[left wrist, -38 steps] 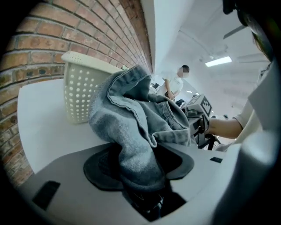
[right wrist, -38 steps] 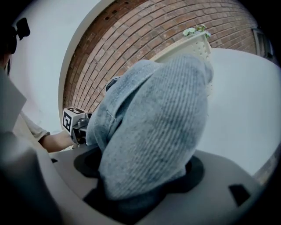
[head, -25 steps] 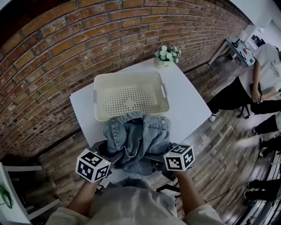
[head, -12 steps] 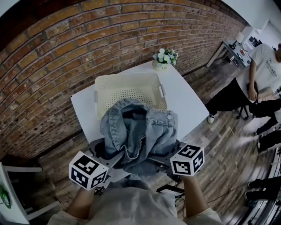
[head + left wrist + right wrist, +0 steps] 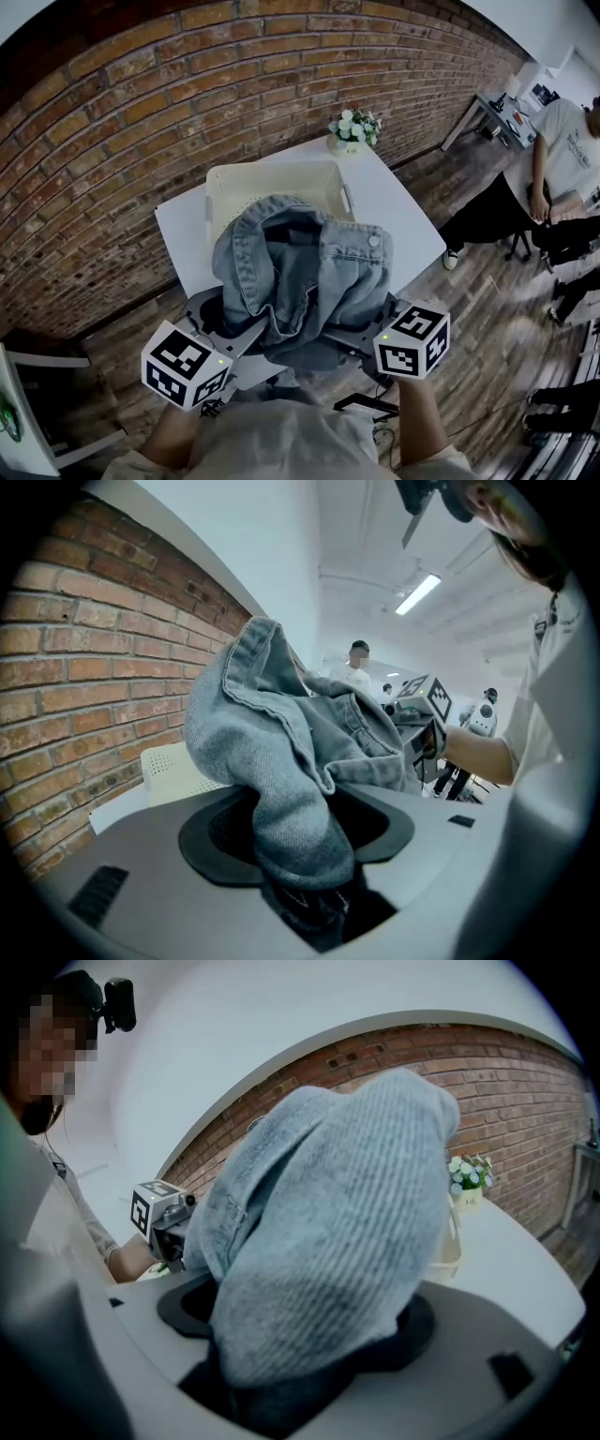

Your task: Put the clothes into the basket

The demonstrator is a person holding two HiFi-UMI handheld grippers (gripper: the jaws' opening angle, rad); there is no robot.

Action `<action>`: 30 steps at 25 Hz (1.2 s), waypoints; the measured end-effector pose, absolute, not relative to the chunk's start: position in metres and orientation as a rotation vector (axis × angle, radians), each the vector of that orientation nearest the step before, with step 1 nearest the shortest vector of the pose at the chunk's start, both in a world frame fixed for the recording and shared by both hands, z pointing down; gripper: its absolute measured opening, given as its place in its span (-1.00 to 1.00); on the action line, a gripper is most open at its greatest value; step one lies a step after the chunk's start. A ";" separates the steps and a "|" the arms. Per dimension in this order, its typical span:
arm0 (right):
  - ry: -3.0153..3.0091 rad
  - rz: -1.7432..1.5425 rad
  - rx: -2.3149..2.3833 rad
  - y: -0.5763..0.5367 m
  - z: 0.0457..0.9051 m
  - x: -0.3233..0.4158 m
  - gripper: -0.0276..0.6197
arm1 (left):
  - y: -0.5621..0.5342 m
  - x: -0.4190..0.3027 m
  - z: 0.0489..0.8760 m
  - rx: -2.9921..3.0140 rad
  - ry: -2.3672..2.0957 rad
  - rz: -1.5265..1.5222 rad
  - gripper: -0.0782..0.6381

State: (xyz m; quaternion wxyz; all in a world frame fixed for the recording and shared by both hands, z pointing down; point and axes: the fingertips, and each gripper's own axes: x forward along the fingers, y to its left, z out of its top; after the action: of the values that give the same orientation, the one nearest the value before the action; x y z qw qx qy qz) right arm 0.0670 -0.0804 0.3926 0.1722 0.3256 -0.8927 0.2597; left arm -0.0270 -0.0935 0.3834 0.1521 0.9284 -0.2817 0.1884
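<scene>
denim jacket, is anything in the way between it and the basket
Nothing visible: the denim jacket is held up at the near side of the basket, whose visible part looks empty; the flower pot stands beyond it.

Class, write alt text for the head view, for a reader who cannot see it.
Two handheld grippers, the left gripper and the right gripper, hold a crumpled blue denim jacket up over a white table, partly hiding a cream basket behind it. A pot of white flowers stands at the table's far corner, by a brick wall.
</scene>
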 end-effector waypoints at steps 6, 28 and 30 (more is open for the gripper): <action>-2.556 0.676 0.933 -0.096 0.375 0.066 0.28 | -0.109 -0.028 0.365 2.703 -0.837 0.523 -0.13; -2.624 0.514 0.942 -0.189 0.334 0.062 0.28 | -0.197 -0.031 0.323 2.796 -0.933 0.489 -0.13; -2.623 0.506 0.939 -0.203 0.332 0.061 0.28 | -0.211 -0.032 0.322 2.796 -0.937 0.485 -0.13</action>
State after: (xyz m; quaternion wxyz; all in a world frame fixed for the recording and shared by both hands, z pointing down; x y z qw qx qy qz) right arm 0.0610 -0.2026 0.3325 0.1544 0.3278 -0.9152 0.1764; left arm -0.0323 -0.2111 0.3222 0.0765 0.9329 -0.3126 0.1617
